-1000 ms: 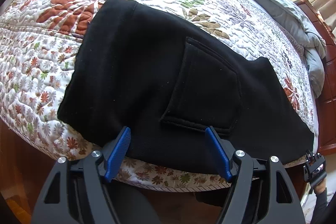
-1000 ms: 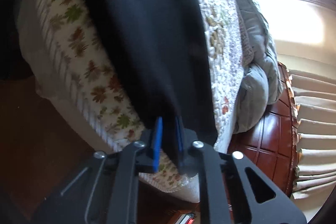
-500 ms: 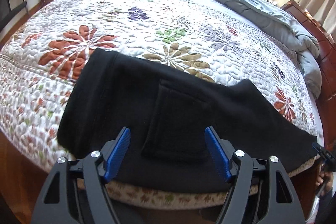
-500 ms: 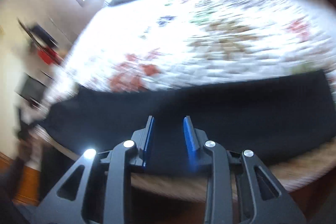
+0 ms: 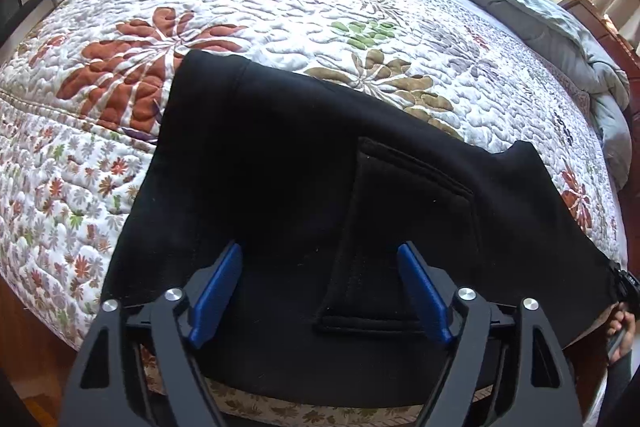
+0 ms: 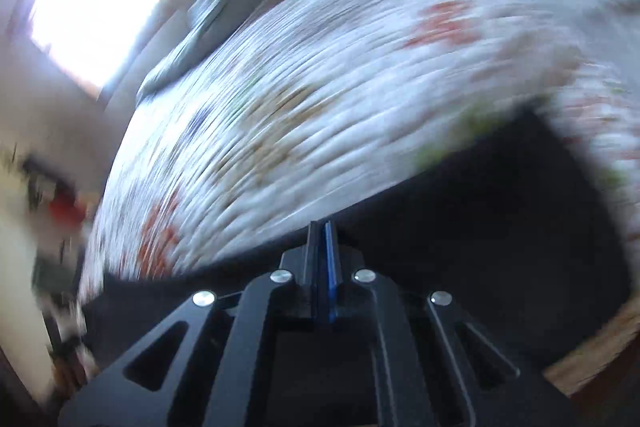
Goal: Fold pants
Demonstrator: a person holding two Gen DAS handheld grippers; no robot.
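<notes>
Black pants (image 5: 288,163) lie across the near edge of the bed, back pocket (image 5: 404,227) facing up, their lower edge hanging over the side. My left gripper (image 5: 320,291) is open, its blue fingers (image 5: 218,291) spread just over the fabric beside the pocket, holding nothing. In the blurred right wrist view the pants (image 6: 500,227) fill the lower right. My right gripper (image 6: 320,259) has its jaws pressed together at the pants' edge; I cannot tell whether cloth is pinched between them. The right gripper also shows at the far right of the left wrist view (image 5: 624,281).
A floral quilt (image 5: 280,7) covers the bed. A grey-blue duvet (image 5: 540,7) is bunched along the far right side. A dark wooden bed frame (image 5: 600,15) stands at the right. Wooden floor (image 5: 24,347) lies below the near edge.
My right gripper has closed from slightly open and swung fast, blurring its view. My left gripper has moved in closer over the pants, still open.
</notes>
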